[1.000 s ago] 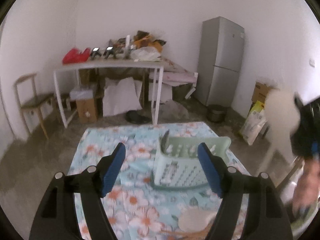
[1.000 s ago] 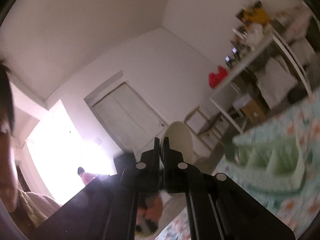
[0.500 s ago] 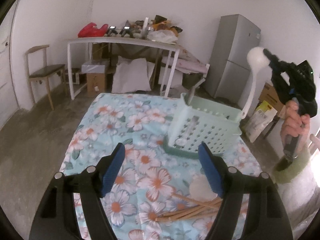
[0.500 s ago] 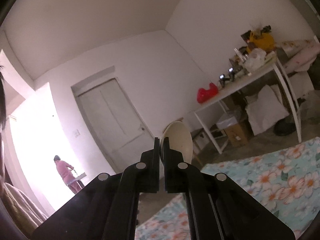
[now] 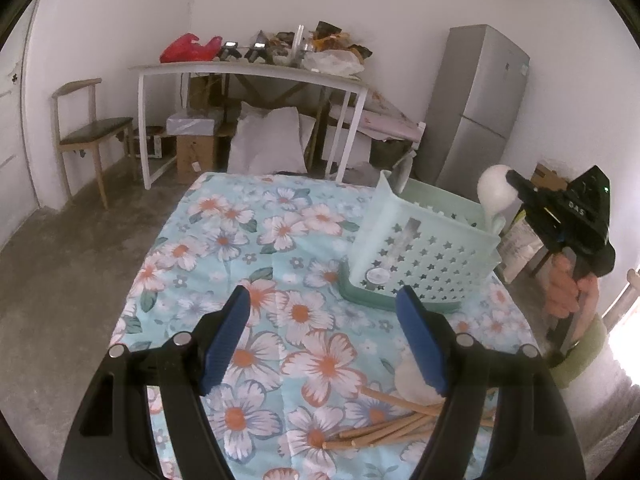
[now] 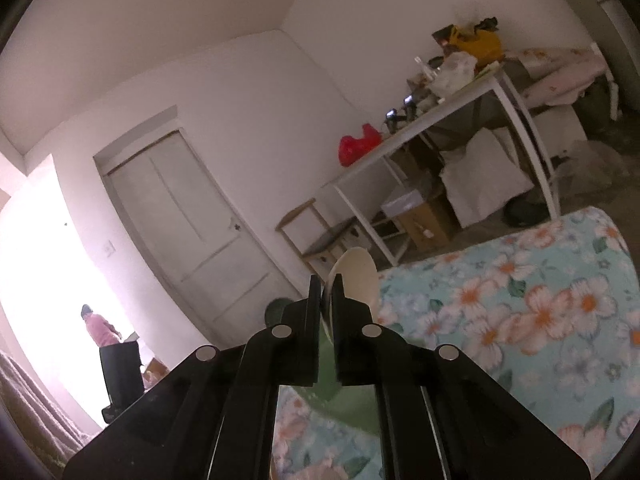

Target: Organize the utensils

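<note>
The spoon's [image 5: 496,196] handle drops behind the basket's [image 5: 420,256] wall, so its lower end is hidden. In the right wrist view the jaws cover most of the spoon [image 6: 358,280], and whether the pads press it cannot be told. The left gripper's right finger [image 5: 420,344] covers part of a second spoon [image 5: 408,378] and the chopsticks [image 5: 384,428] below it. Something pale inside the basket shows only through the star holes, too unclear to name. The clutter on the far table [image 5: 256,70] is too small to make out.
</note>
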The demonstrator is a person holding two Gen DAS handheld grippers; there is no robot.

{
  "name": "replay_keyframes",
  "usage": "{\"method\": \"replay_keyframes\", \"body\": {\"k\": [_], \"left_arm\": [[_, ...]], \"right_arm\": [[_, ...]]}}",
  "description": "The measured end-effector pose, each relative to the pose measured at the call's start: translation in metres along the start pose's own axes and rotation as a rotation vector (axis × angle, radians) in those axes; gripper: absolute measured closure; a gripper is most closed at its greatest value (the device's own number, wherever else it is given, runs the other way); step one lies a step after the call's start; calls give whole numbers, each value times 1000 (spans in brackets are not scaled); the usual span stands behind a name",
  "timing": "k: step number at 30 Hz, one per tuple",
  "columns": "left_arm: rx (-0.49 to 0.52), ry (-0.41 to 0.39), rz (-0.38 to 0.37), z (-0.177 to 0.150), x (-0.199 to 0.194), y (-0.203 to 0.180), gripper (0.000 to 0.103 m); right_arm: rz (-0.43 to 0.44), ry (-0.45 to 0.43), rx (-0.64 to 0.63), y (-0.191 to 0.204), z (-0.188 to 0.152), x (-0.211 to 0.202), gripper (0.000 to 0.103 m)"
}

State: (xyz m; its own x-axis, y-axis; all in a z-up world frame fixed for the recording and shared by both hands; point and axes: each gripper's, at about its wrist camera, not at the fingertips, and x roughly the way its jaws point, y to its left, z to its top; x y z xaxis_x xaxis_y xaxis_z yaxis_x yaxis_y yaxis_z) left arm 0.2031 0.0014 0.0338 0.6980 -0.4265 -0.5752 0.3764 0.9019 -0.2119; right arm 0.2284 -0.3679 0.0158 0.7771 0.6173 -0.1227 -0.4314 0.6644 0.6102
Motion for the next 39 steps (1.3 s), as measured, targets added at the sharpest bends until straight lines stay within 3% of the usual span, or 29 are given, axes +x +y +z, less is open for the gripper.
{"method": "replay_keyframes", "body": {"k": [2, 3, 7, 16, 22, 26, 30, 34, 39], "left_arm": [[0, 3, -10, 1, 5, 1, 29], [-1, 3, -19, 1, 6, 1, 28], [2, 7, -47, 0, 11, 2, 27], [28, 32, -108, -1, 22, 1, 25], [61, 48, -113, -4, 20, -5, 24], [45, 72, -114, -11, 17, -8, 23], [48, 114, -99, -24, 15, -15, 21], [66, 112, -61, -36, 5, -19, 18], [58, 132, -17, -49, -4, -18, 8]], "right_arm": [[-35, 11, -12, 5, -3, -3, 83], [-61, 22, -16, 6, -4, -3, 73], [-182, 37, -49, 12, -5, -1, 58], [-344, -51, 77, 5, -17, -33, 52], [-427, -49, 80, 32, -41, -53, 44], [-509, 61, 52, 53, -72, -42, 38], [-681, 197, -19, 67, -105, -24, 32], [-752, 301, -55, 73, -130, -13, 21], [-820, 333, -85, 82, -142, -12, 9]]}}
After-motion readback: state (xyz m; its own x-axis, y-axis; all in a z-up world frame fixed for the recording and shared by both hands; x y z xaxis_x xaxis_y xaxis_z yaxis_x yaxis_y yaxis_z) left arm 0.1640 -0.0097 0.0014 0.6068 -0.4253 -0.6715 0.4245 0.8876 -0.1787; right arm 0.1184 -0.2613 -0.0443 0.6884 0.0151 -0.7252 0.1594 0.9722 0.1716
